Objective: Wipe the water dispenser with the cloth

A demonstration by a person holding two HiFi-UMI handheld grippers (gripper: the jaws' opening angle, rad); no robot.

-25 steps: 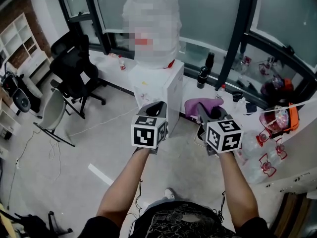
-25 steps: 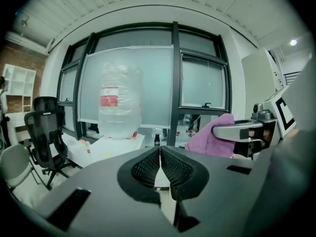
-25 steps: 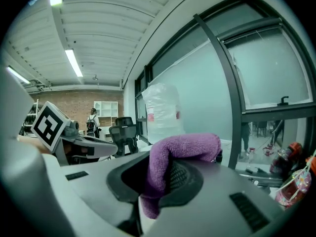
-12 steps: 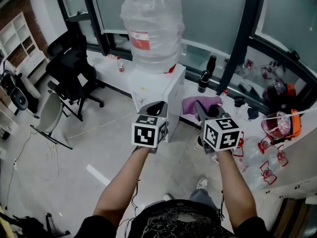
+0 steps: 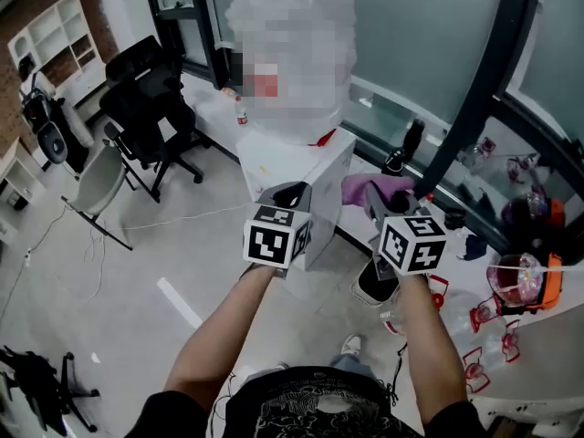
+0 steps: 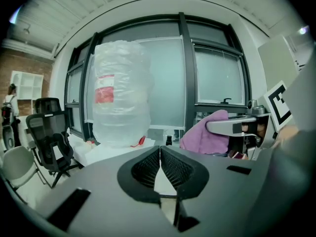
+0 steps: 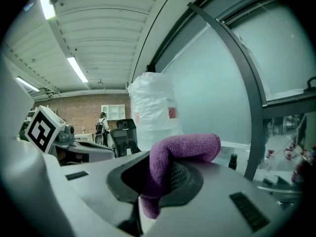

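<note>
The white water dispenser [image 5: 306, 167] stands ahead of me by the window, a big clear bottle [image 6: 121, 100] wrapped in plastic on top of it. A purple cloth [image 5: 374, 188] is pinched in my right gripper [image 5: 391, 199], which hangs just right of the dispenser's top, apart from it. In the right gripper view the cloth [image 7: 182, 154] bulges out between the jaws, with the bottle [image 7: 153, 110] beyond. My left gripper [image 5: 290, 196] is shut with nothing in it, held in front of the dispenser's front face.
Black office chairs [image 5: 151, 108] and a grey chair [image 5: 96, 185] stand to the left. A dark bottle [image 5: 408, 144] sits on the window ledge. A dark bin [image 5: 374, 281] is on the floor beside the dispenser. Red-and-clear items [image 5: 488, 322] crowd the right. A person [image 7: 102, 125] stands far off.
My view has moved closer to the dispenser and swung left. Both grippers stay side by side in front of me, the cloth still held.
</note>
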